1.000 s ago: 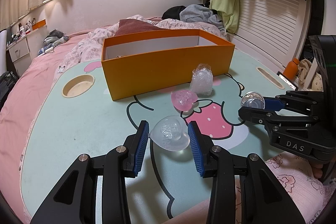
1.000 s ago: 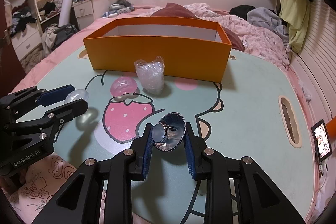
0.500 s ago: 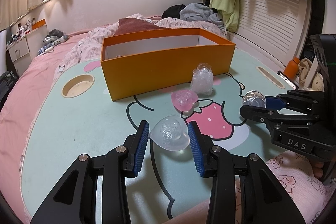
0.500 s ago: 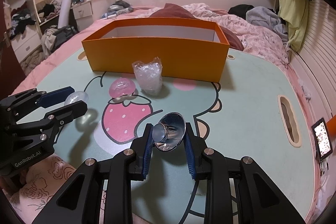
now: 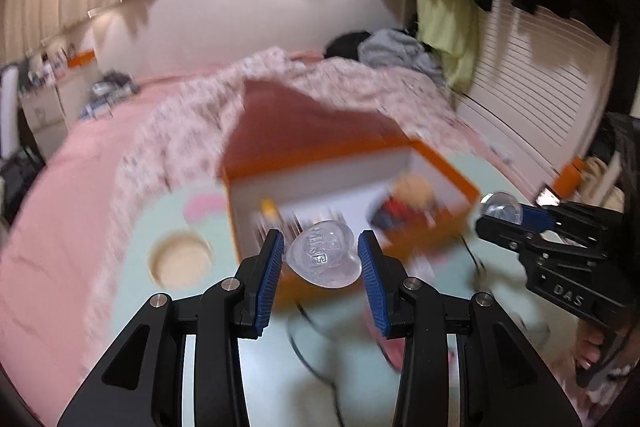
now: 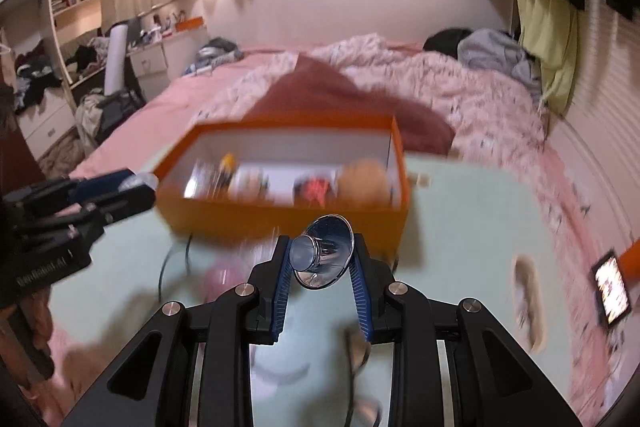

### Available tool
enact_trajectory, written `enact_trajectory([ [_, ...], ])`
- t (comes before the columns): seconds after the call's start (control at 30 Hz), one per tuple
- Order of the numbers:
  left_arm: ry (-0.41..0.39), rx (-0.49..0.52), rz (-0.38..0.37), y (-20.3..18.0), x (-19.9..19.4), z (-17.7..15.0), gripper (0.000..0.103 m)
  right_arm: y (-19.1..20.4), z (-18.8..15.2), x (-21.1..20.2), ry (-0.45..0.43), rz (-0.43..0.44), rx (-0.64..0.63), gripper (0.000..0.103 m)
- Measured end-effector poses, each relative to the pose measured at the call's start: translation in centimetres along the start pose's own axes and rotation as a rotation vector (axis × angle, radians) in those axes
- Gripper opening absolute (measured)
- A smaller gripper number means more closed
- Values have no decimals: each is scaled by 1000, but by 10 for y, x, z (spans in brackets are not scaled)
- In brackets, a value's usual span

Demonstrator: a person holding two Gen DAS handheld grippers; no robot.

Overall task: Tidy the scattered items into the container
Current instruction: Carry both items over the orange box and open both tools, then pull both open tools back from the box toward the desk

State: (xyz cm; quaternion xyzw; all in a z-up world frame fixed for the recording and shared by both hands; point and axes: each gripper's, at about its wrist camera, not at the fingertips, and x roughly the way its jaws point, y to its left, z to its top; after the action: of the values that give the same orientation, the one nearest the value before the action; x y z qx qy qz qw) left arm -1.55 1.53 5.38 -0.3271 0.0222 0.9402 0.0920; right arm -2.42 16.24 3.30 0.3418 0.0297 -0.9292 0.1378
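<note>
My left gripper (image 5: 320,259) is shut on a clear heart-shaped plastic piece (image 5: 324,257) and holds it in the air before the near wall of the orange box (image 5: 444,163). My right gripper (image 6: 320,257) is shut on a clear funnel-shaped cup (image 6: 324,253) and holds it above the table, before the orange box (image 6: 280,215). The box holds several small items. A pink heart piece (image 6: 220,277) lies blurred on the table. The right gripper also shows in the left wrist view (image 5: 500,217), and the left gripper in the right wrist view (image 6: 132,187).
The mint-green cartoon table (image 5: 112,307) has a round cup recess (image 5: 180,261) at left and an oval slot (image 6: 526,287) at right. A lit phone (image 6: 610,287) lies at the right edge. A pink bed with clothes lies behind the box.
Both grippers have risen from the table with their pieces and moved toward the box, whose inside now shows. Both views are blurred by motion.
</note>
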Motion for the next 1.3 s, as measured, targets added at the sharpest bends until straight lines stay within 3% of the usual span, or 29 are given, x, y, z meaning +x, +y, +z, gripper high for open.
enact_trajectory([
  [0.1,8,-27,17,11,20,33,40,-2,34,9,-18,-23,2,27],
  [0.23,48,-62,70,22,57,30,40,-6,59,36,-11,-66,-1,27],
  [0.4,129,-140,3,35,86,7,40,-13,52,76,70,-74,37,27],
  [0.47,128,-116,27,34,87,5,40,-14,49,83,84,-78,43,27],
  [0.6,133,-90,53,32,89,11,40,-13,48,89,91,-83,36,27],
  [0.77,137,-152,18,38,86,24,41,-9,54,90,90,-61,33,28],
  [0.83,121,-182,-4,42,80,29,60,-10,57,86,79,-47,45,35],
  [0.9,77,-190,0,43,69,33,72,-13,60,77,49,-37,62,55],
  [1.1,22,-192,-2,44,41,35,73,-27,66,46,-24,2,133,59],
  [1.23,28,-212,-50,43,23,24,73,-32,55,23,-45,48,177,61],
  [1.3,50,-225,-68,37,17,9,79,-28,40,11,-42,47,171,67],
])
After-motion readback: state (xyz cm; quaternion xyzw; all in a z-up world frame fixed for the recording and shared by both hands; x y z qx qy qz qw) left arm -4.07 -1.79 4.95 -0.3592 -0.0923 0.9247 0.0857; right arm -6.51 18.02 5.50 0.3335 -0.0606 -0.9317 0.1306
